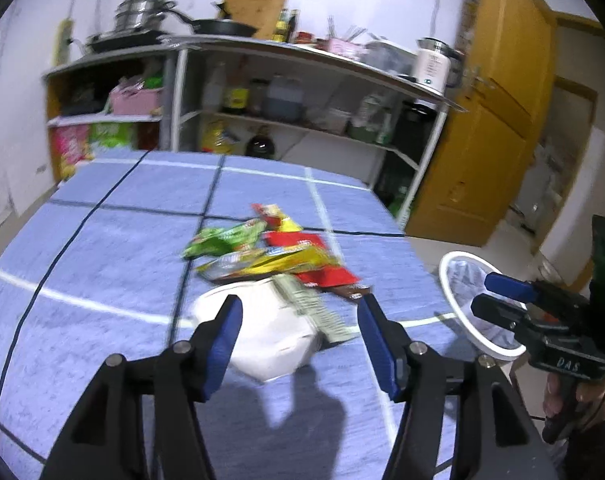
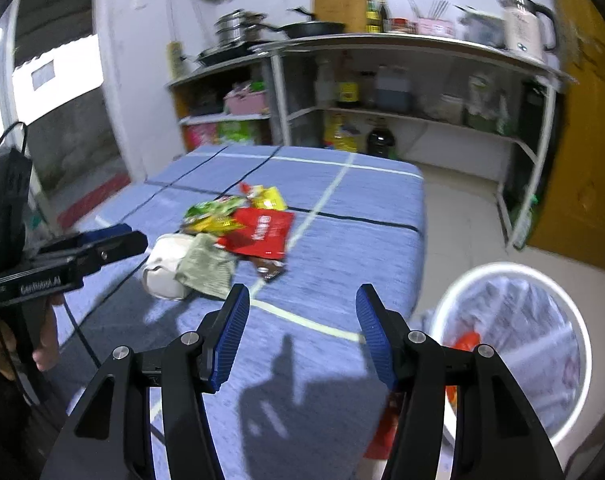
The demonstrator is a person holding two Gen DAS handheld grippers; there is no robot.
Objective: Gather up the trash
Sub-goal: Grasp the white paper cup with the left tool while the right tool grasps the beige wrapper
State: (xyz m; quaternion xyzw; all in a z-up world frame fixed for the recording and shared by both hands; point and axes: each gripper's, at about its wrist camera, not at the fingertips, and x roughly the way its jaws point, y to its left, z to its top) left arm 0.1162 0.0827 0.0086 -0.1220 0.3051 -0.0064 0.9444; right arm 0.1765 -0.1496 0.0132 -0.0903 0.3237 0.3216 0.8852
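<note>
A pile of trash lies on the blue checked table [image 1: 102,280]: a white crumpled container [image 1: 270,340], a grey-green wrapper [image 1: 314,308], a red packet [image 1: 322,264], yellow [image 1: 286,262] and green [image 1: 218,240] wrappers. My left gripper [image 1: 298,316] is open, its fingers either side of the white container, just above it. My right gripper [image 2: 302,312] is open and empty over the table's near right part, short of the pile [image 2: 238,232]. A white-rimmed bin [image 2: 518,340] with a plastic liner stands on the floor right of the table.
A white shelf unit [image 1: 302,92] with pots, a pan, a kettle and bottles stands behind the table. A yellow wooden door [image 1: 482,140] is at the right. The bin also shows in the left wrist view [image 1: 462,276], partly behind the right gripper.
</note>
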